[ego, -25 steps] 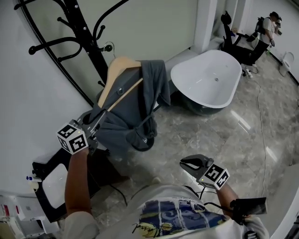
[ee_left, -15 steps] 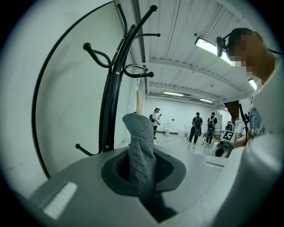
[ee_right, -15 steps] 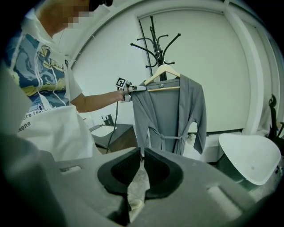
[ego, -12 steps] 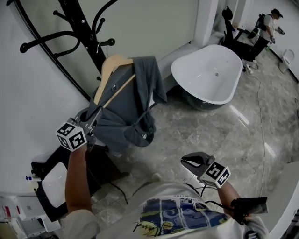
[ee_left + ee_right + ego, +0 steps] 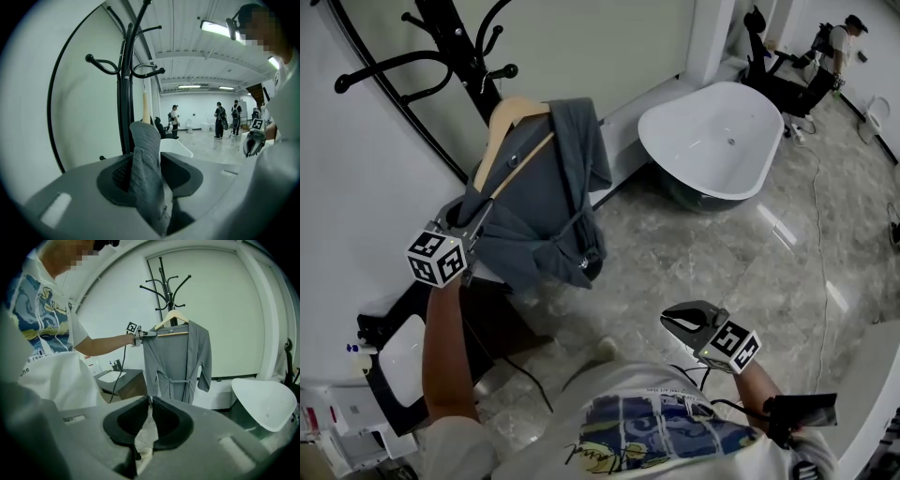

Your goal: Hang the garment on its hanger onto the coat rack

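My left claw [image 5: 476, 216] is loosening: its jaws are opening, with a fold of the grey robe [image 5: 539, 202] between them, at the shoulder end away from the rack [image 5: 455, 33]. The robe hangs on its wooden hanger [image 5: 502, 127] close against the rack's pole, just below the pegs. Whether the hook bears on a peg I can't tell. My right claw [image 5: 675, 323] is clenched on nothing, well away from the rack.

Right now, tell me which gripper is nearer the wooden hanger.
Left. The left gripper is at one end of the hanger, its jaws opening with the garment between them; the right gripper hangs low by the person's torso.
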The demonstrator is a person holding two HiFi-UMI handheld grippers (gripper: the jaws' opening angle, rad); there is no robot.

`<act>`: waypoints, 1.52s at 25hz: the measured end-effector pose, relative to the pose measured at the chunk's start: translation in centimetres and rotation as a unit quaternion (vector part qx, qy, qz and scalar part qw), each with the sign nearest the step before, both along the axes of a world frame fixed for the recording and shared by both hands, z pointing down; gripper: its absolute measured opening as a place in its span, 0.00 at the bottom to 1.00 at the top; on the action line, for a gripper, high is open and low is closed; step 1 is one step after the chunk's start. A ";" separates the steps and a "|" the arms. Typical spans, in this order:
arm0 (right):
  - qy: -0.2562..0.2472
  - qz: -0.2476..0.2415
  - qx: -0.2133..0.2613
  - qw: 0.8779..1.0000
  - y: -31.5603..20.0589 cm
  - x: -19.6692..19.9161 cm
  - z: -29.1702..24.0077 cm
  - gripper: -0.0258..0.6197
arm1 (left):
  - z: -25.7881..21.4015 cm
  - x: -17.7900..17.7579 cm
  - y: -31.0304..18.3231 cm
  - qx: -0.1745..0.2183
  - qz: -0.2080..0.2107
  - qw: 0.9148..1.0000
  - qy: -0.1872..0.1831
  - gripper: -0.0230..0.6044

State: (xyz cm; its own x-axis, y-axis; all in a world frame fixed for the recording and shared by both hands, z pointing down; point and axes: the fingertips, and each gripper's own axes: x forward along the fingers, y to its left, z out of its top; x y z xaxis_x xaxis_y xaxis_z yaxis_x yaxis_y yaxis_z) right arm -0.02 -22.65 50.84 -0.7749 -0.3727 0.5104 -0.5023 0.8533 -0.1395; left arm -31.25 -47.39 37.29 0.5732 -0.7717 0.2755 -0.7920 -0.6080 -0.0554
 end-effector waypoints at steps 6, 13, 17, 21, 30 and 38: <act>0.000 -0.013 0.004 1.000 2.1 1.8 -0.3 0.09 | -1.1 -0.9 1.0 0.039 -0.084 0.993 -0.079 0.43; -0.001 -0.029 0.010 1.000 5.0 4.4 -0.1 0.09 | -3.2 -1.2 5.4 0.086 -0.158 0.976 -0.120 0.53; -0.001 -0.034 0.011 0.999 7.1 6.5 -0.1 0.08 | -3.0 2.3 10.7 0.084 -0.144 0.980 -0.105 0.45; 0.000 -0.037 0.017 0.999 8.9 8.5 -0.1 0.04 | -1.6 7.6 16.8 0.069 -0.118 0.989 -0.062 0.34; -0.008 -0.064 0.032 0.997 13.4 11.9 -0.7 0.04 | 1.2 20.4 29.9 0.017 -0.042 0.997 0.070 0.07; -0.016 -0.078 0.054 0.995 16.1 12.5 -1.7 0.04 | 3.6 31.2 39.1 -0.026 0.054 0.992 0.112 0.04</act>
